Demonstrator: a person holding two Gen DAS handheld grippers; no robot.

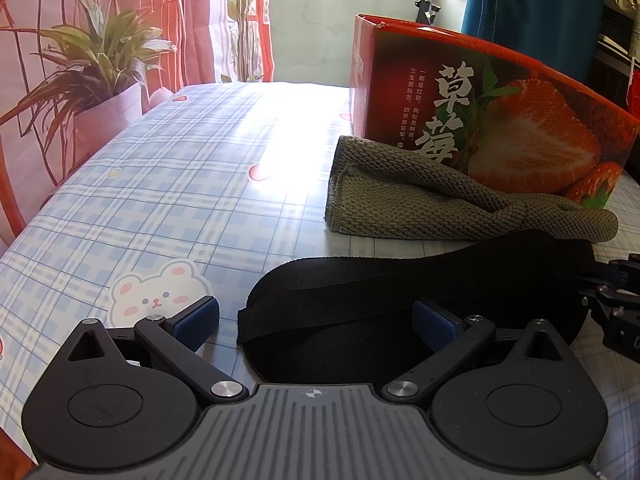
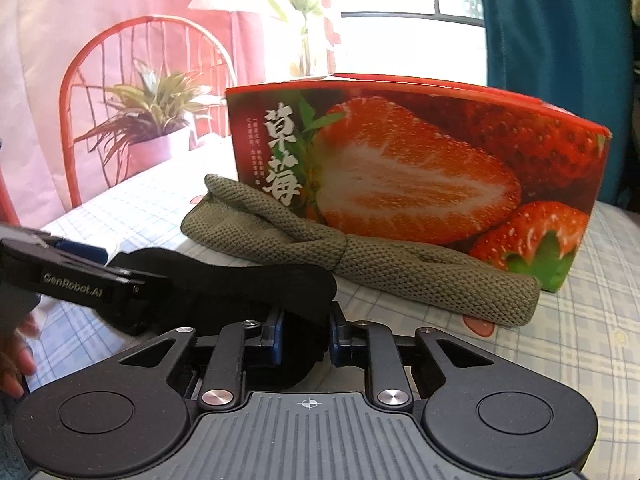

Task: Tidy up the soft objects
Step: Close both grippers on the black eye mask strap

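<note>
Black eye mask (image 2: 256,284) clamped at its near end in the right gripper (image 2: 306,340), low centre of frame.

Left gripper (image 1: 316,320) jaws wide apart, straddling the mask's other end on the plaid tablecloth (image 1: 160,200). Olive knit cloth (image 2: 360,256) lies just behind the mask, against the red strawberry box (image 2: 440,168). Potted plant (image 1: 100,68) at upper left.

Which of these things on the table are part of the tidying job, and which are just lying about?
Part of the job:
- black fabric sleep mask, pinched by the right hand-held gripper
- olive-green knitted cloth
- red strawberry-printed cardboard box, probably the container

Just lying about:
- blue checked tablecloth with bear print
- potted green plant
</note>
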